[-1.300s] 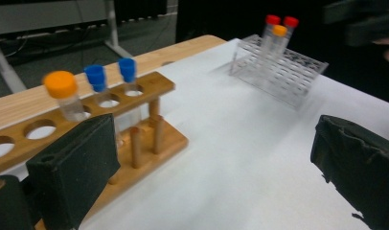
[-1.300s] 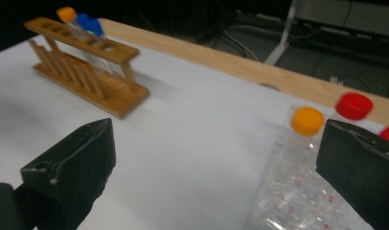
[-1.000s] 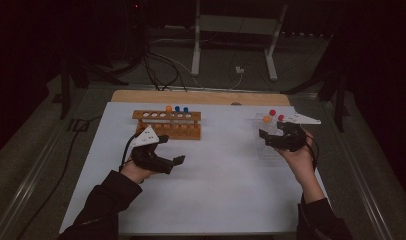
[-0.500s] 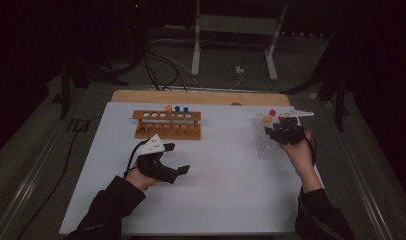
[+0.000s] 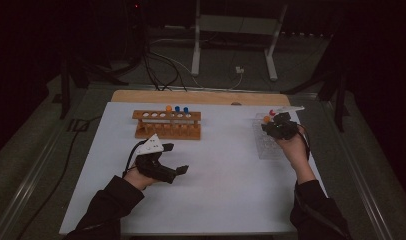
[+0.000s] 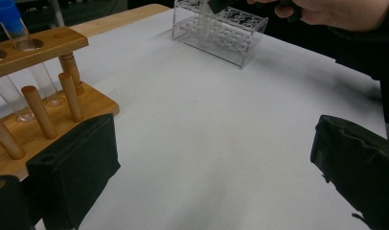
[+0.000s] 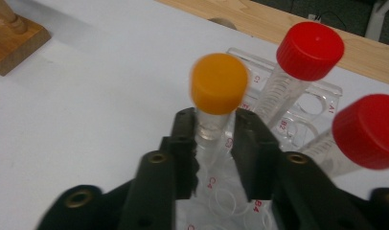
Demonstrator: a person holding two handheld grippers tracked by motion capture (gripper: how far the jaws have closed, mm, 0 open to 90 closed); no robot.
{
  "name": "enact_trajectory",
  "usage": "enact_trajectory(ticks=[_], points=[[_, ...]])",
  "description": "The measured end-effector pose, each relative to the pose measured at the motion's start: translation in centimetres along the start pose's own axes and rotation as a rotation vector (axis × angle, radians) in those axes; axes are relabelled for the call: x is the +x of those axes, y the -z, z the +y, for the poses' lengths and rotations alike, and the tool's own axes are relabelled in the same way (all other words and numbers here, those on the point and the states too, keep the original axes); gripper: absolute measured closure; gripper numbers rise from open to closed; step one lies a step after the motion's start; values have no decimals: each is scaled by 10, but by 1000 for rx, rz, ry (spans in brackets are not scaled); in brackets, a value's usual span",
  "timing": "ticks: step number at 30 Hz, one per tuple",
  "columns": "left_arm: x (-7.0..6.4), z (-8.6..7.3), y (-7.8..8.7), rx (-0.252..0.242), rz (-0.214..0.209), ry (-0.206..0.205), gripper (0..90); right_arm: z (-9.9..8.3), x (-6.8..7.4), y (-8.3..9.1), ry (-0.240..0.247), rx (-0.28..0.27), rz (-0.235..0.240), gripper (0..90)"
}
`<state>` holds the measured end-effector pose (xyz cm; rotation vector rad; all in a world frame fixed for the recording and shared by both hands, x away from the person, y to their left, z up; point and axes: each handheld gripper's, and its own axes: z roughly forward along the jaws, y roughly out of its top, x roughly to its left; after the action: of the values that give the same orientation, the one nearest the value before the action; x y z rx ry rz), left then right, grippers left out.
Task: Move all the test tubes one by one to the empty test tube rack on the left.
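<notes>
The clear plastic test tube with the orange screw cap is standing in the clear acrylic tube rack at about three o'clock on the white table sheet, and the right gripper is pinching it just under the cap, one black jaw pressing on each side of the tube. In the right gripper view, two more clear tubes with red screw caps are leaning beside it: one at about one o'clock from the orange cap and the other at about three o'clock, both sitting in the same clear rack, whose holes are carrying small red letter-and-number labels. In the high view the person's right hand is holding that gripper over the far end of the rack, near the light wooden strip along the twelve o'clock edge of the sheet. The wooden test tube rack is standing at about eleven o'clock from the sheet's middle, holding one orange-capped tube and two blue-capped tubes. The left gripper is hovering over the sheet at about six o'clock from the wooden rack, its jaws spread wide apart and gripping nothing; in the left gripper view a corner of the wooden rack is lying just beyond its left-hand jaw.
</notes>
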<state>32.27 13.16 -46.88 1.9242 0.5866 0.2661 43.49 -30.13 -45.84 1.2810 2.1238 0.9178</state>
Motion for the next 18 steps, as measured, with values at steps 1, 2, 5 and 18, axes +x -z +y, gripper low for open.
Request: enact_trajectory(ticks=[1,2,5,18], points=[[0,0,0,1,0,-1,32,0,0,-1,0,-2,6,736],[0,0,0,2,0,-1,32,1,0,-1,-2,0,7,742],[1,0,1,2,0,0,32,2,0,1,-5,-7,8,745],[0,3,1,2,-17,6,32,19,7,39,36,-97,-26,747]])
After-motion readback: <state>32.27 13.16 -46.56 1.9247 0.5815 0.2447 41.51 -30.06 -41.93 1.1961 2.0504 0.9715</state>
